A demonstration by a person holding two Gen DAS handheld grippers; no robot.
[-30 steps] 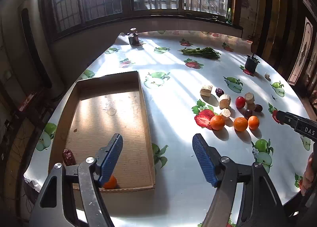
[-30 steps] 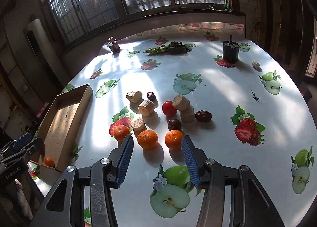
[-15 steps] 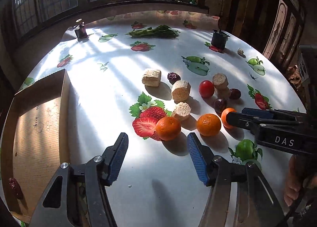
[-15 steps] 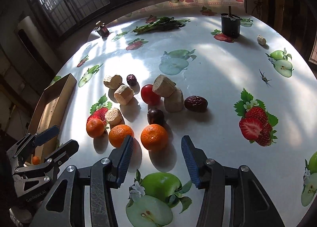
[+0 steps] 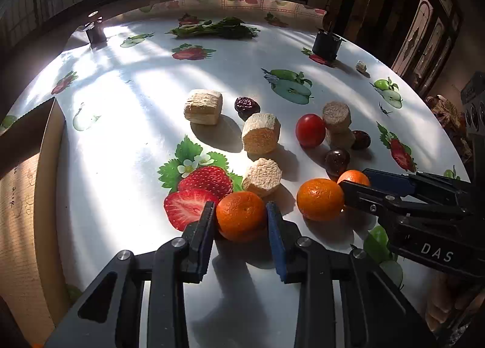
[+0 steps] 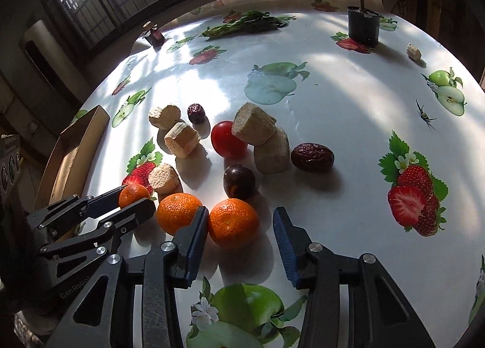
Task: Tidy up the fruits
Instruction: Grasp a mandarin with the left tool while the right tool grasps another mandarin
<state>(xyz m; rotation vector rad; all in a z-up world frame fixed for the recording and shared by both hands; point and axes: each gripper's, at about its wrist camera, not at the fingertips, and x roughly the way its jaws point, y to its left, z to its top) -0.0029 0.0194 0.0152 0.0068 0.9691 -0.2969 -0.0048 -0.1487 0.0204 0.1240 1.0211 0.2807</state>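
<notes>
Three mandarins lie in a row on the fruit-print table. My left gripper [image 5: 241, 214] has closed on the left mandarin [image 5: 241, 215], both pads touching it; it also shows in the right wrist view [image 6: 134, 194]. My right gripper [image 6: 241, 225] is open around the right mandarin [image 6: 233, 223], the left pad touching it, the right pad apart. The middle mandarin [image 6: 178, 212] sits between the two grippers. A red tomato [image 6: 226, 139], a dark plum [image 6: 239, 181] and two dried dates [image 6: 312, 157] lie behind.
Several beige cork-like chunks [image 5: 260, 137] lie among the fruits. A cardboard box [image 5: 21, 196] stands at the left table edge. A black pot [image 6: 363, 25], a bunch of greens [image 6: 245, 25] and a small dark bottle [image 6: 155, 35] stand at the far side.
My left gripper moved from over the box to the left mandarin and closed on it. My right gripper moved forward around the right mandarin.
</notes>
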